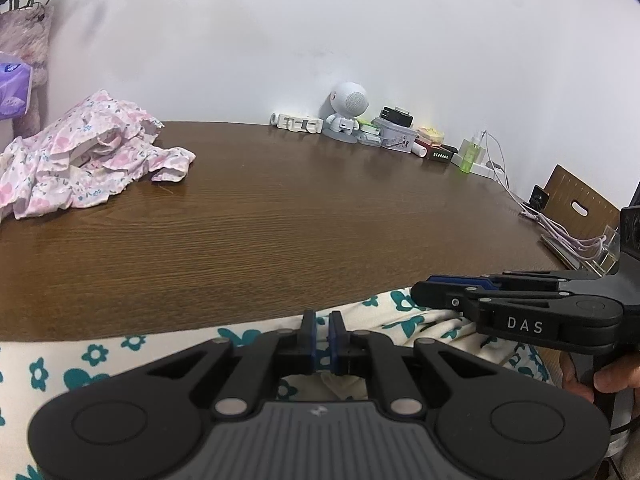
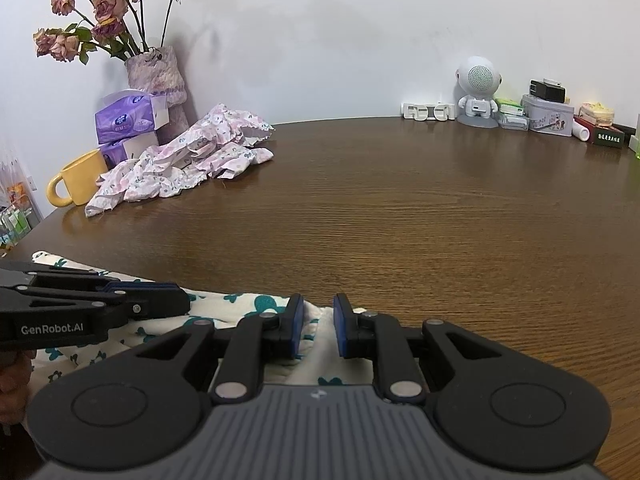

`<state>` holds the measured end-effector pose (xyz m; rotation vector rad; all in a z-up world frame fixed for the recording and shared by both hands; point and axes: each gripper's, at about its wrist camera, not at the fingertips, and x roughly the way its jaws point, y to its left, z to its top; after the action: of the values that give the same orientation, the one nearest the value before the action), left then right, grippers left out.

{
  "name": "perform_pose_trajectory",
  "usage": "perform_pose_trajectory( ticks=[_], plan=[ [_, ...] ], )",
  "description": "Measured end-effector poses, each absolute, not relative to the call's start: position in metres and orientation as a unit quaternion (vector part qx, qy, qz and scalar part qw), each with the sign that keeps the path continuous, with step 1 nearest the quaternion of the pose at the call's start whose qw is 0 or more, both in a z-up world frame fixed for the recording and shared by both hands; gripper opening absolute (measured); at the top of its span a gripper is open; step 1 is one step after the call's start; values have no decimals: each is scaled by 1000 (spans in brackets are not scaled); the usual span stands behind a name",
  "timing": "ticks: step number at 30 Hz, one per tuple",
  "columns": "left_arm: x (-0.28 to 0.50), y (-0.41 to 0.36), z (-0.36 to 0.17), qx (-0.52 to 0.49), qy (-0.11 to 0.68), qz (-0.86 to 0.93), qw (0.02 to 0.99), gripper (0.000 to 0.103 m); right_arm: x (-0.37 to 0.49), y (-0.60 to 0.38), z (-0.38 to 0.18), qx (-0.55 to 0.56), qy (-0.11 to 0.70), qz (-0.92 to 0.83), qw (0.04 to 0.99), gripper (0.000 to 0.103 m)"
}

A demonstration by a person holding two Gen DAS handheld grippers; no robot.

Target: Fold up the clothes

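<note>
I have both tongs on the cream garment with teal flowers (image 1: 100,356) at the near edge of the surface (image 1: 320,208). My left tongs (image 1: 323,338) are pressed nearly together, pinching its edge; my right tongs (image 2: 318,330) are narrowly parted with a ridge of the cloth pinched between them. I judge this early: it lies bunched, no clean fold showing. The pink floral garment (image 2: 188,160) waits crumpled far left, untouched. The yellow mug (image 2: 78,180) beside it hides its inside; the tin (image 2: 548,115) is lidded
</note>
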<state>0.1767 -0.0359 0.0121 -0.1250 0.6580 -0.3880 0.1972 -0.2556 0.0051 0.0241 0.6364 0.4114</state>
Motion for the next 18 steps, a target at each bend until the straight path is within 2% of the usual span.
perform_pose_trajectory(
  ticks=[18],
  plan=[
    [179, -31, 10, -84, 320, -192, 924, 7, 196, -254, 6, 15, 310, 199, 930, 15]
  ],
)
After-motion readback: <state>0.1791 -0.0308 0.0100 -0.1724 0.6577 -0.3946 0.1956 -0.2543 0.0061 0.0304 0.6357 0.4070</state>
